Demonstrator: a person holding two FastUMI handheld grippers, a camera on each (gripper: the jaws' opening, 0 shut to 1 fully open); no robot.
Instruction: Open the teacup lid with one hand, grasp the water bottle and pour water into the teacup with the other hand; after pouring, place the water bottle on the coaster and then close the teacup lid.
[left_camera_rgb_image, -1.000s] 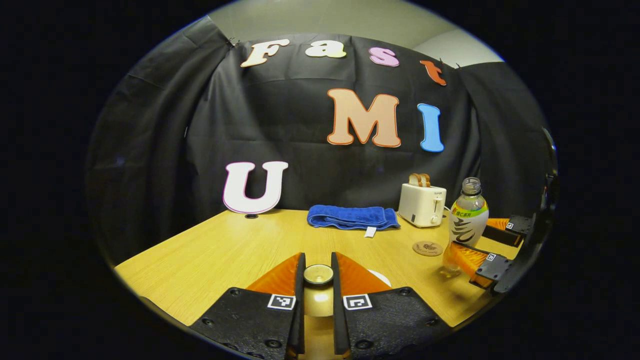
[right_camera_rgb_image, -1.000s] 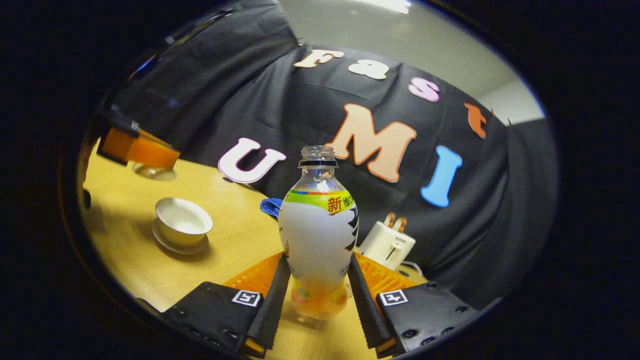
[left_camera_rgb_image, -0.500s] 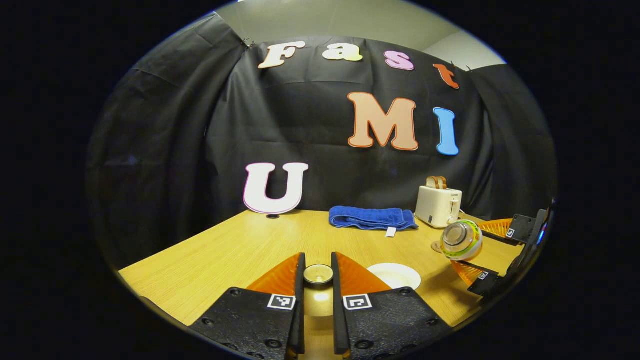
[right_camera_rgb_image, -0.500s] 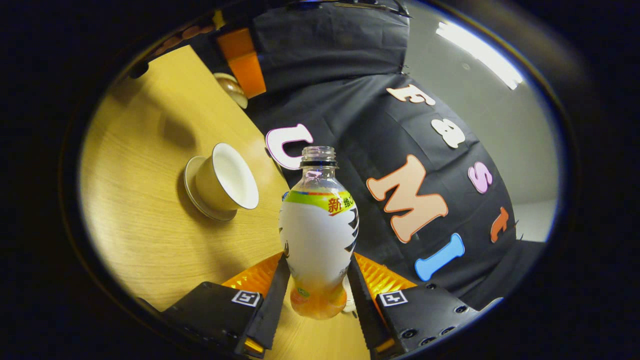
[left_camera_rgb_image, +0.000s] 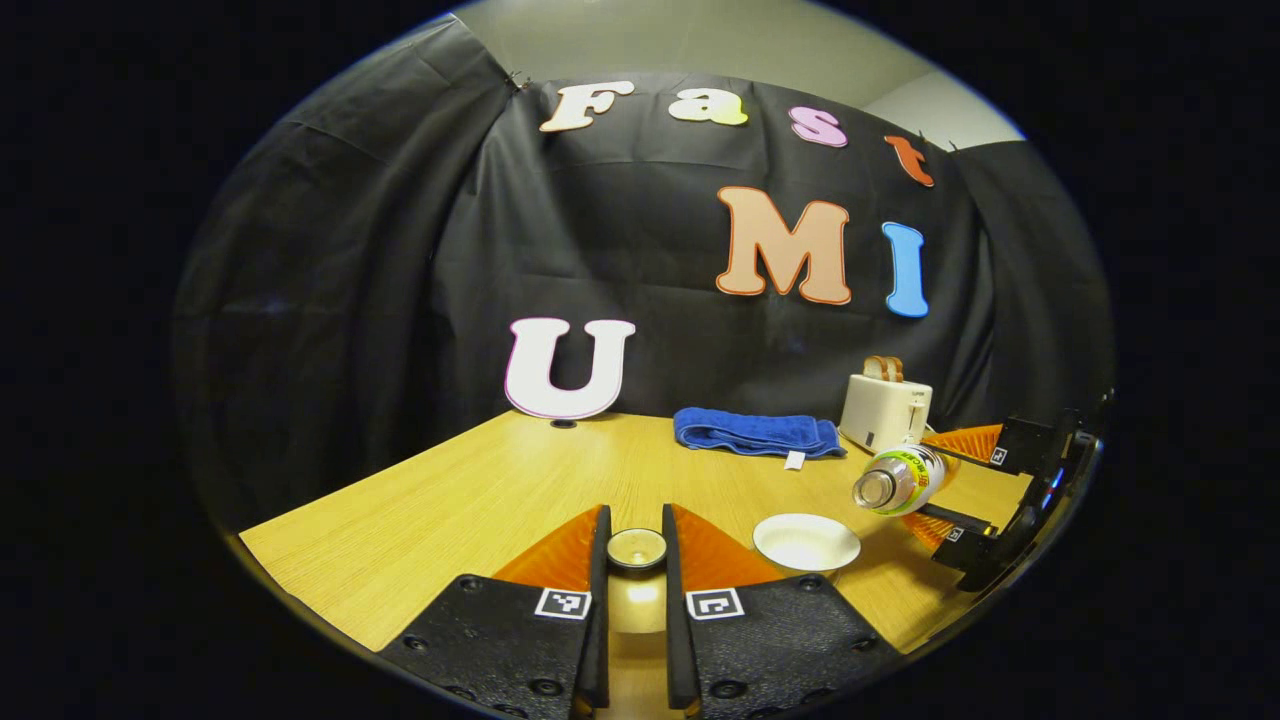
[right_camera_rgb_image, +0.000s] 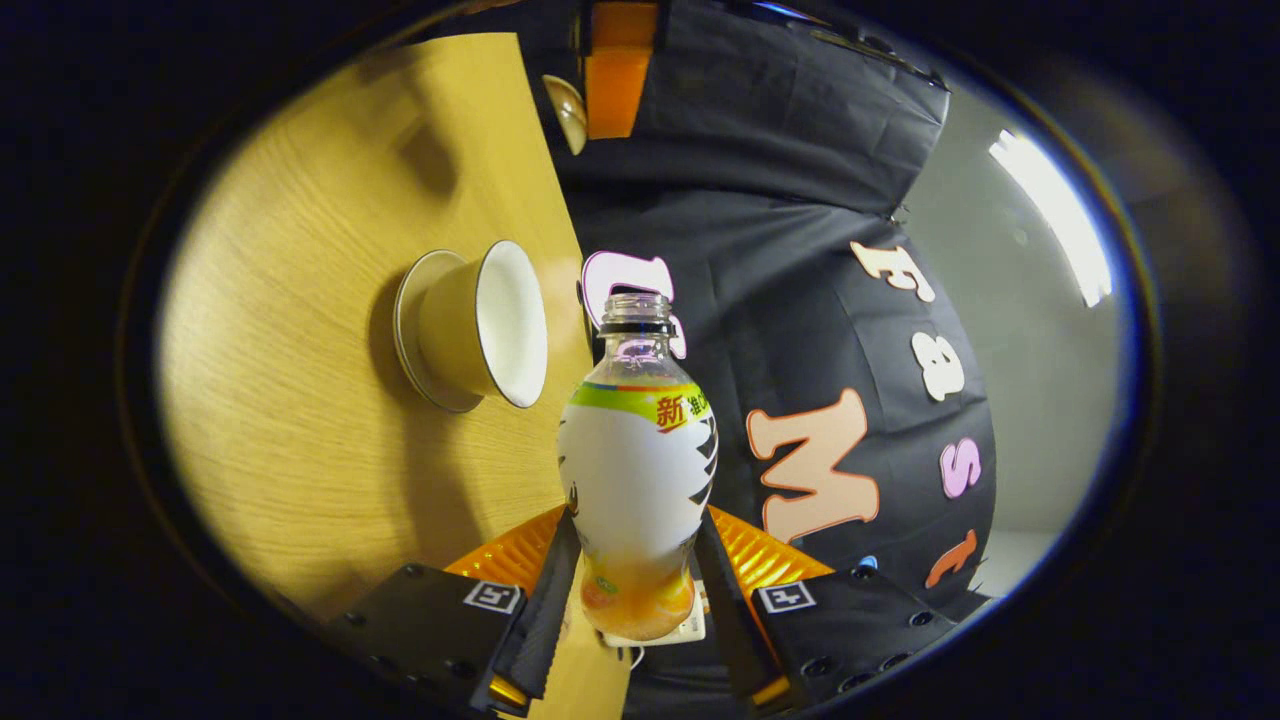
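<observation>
**Bottle tipped toward the open cup, lid held clear**

The right gripper (right_camera_rgb_image: 632, 600) has its fingers closed on the lower body of the water bottle (right_camera_rgb_image: 637, 470), one finger pressing each side. A low grip leaves the uncapped neck free to reach out ahead of the fingers. In the left gripper view the bottle (left_camera_rgb_image: 897, 480) lies nearly on its side, its mouth aimed at the teacup (left_camera_rgb_image: 806, 541) and just above and beside its rim, which I judge to be the pouring pose. No stream of water can be made out.

The teacup (right_camera_rgb_image: 478, 325) sits uncovered on its saucer (right_camera_rgb_image: 408, 330) on the table (left_camera_rgb_image: 480, 500). The left gripper (left_camera_rgb_image: 637, 570) pinches the knob of the teacup lid (left_camera_rgb_image: 637, 549) between closed fingers, holding it off to the side so the cup's mouth is free for the bottle.

At the back of the table, a blue towel (left_camera_rgb_image: 755, 432) and a toaster (left_camera_rgb_image: 884, 412) stand well apart from the pour.
</observation>
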